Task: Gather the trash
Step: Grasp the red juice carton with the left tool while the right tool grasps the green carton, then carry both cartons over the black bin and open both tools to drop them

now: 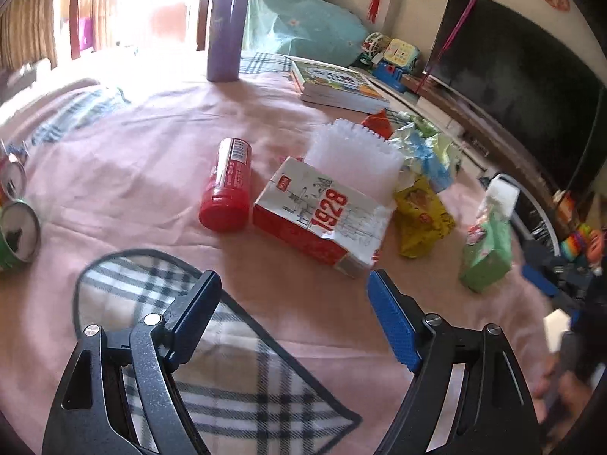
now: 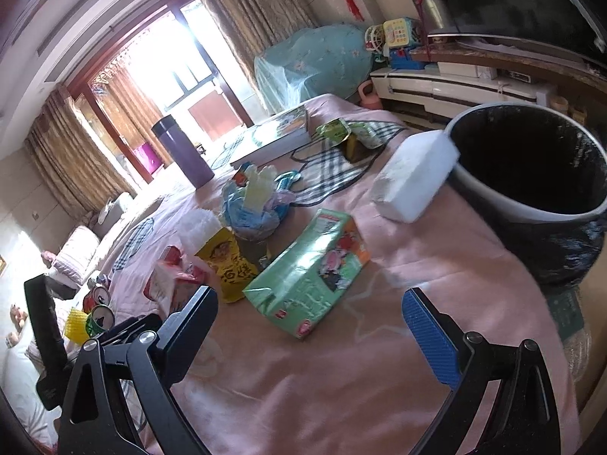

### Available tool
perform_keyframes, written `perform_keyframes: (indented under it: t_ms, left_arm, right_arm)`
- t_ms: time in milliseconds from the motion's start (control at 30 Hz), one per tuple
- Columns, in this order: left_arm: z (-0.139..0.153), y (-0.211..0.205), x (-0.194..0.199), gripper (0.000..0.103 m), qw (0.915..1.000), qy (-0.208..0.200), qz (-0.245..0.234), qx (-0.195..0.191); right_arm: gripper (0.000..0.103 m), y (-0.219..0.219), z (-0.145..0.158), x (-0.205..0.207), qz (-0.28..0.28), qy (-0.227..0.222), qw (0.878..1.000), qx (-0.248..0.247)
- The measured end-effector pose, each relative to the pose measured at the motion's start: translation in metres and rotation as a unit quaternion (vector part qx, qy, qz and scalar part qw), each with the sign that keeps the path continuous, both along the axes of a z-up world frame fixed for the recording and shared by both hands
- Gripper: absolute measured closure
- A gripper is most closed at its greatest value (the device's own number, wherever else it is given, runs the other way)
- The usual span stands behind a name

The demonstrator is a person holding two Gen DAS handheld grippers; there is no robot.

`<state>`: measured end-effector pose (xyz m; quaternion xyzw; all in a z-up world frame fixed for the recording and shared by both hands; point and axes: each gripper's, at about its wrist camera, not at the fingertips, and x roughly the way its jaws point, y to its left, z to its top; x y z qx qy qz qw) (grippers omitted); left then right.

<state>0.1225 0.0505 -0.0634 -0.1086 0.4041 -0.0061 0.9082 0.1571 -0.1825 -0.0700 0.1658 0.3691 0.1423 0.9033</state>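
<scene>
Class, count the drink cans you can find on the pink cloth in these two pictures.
2. The green can lies at the cloth's left edge with the red can right behind it; the right view shows the same pair. Others may be hidden.

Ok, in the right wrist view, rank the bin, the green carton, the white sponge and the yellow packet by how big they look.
1. Bin, clearly the largest.
2. Green carton.
3. White sponge, somewhat smaller than the carton, though it lies farther from the camera, so true size is unsure.
4. Yellow packet, partly hidden, so unsure.
</scene>
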Motion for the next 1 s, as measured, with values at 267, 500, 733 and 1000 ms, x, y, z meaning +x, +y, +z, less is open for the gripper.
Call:
perform_keyframes:
  t_ms: [267, 500, 733, 1000]
  left_arm:
    - [0.004, -0.015, 0.040, 0.015, 0.9991, 0.020, 0.021, -0.031]
    - [-0.009, -0.018, 0.072, 0.022, 0.9975, 0.044, 0.031, -0.045]
    - [-0.001, -0.037, 0.049, 0.066, 0.9991, 0.008, -0.037, -0.019]
    - [0.013, -0.047, 0.017, 0.073, 0.9969, -0.016, -0.075, -0.016]
  right_arm:
    - [0.005, 0.020, -0.006, 0.034, 0.001, 0.025, 0.999, -0.031]
    - [0.041, 0.010, -0.023, 0.046, 0.017, 0.060, 0.998, 0.004]
    - [0.066, 0.000, -0.009, 0.029, 0.040, 0.045, 0.998, 0.005]
    - [0.068, -0.015, 0.001, 0.006, 0.041, 0.028, 0.998, 0.030]
